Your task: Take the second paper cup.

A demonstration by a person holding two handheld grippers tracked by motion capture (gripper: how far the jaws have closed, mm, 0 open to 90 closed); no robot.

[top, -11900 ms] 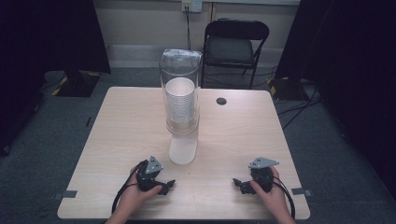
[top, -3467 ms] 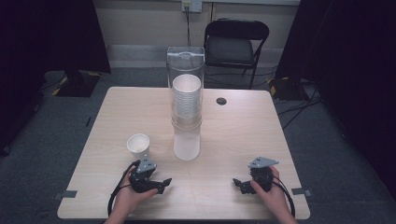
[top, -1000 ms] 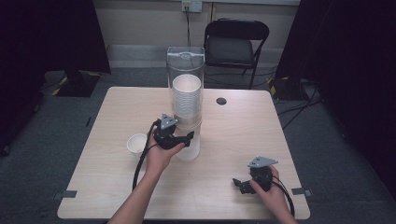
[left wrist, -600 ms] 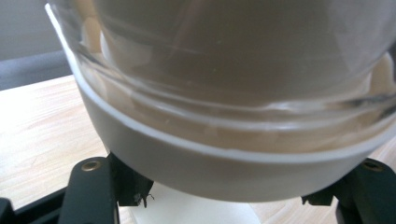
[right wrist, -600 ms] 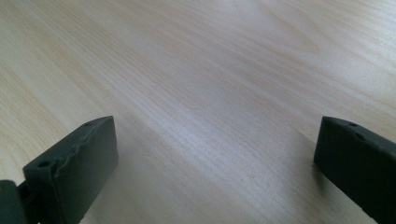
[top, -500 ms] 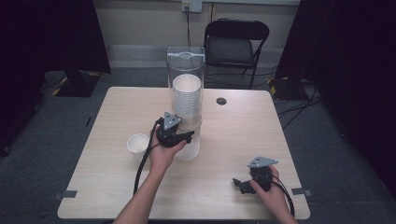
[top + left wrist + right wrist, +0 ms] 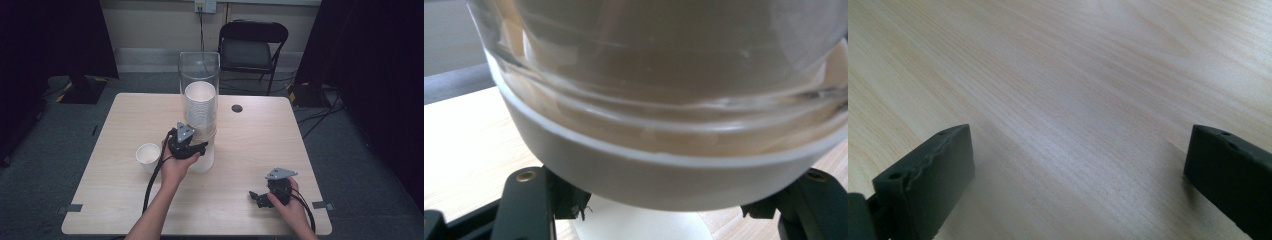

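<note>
one loose cup (image 7: 148,154), one cup dispenser (image 7: 200,107), two tools.

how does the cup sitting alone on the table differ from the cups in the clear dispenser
The lone cup stands upright, mouth up, by itself on the table; the stacked cups are nested together inside the clear dispenser. The lone cup is free of both tools; the lowest cup of the stack sits between the left tool's jaws, which have just been closing. Both are plain white paper cups.
</note>
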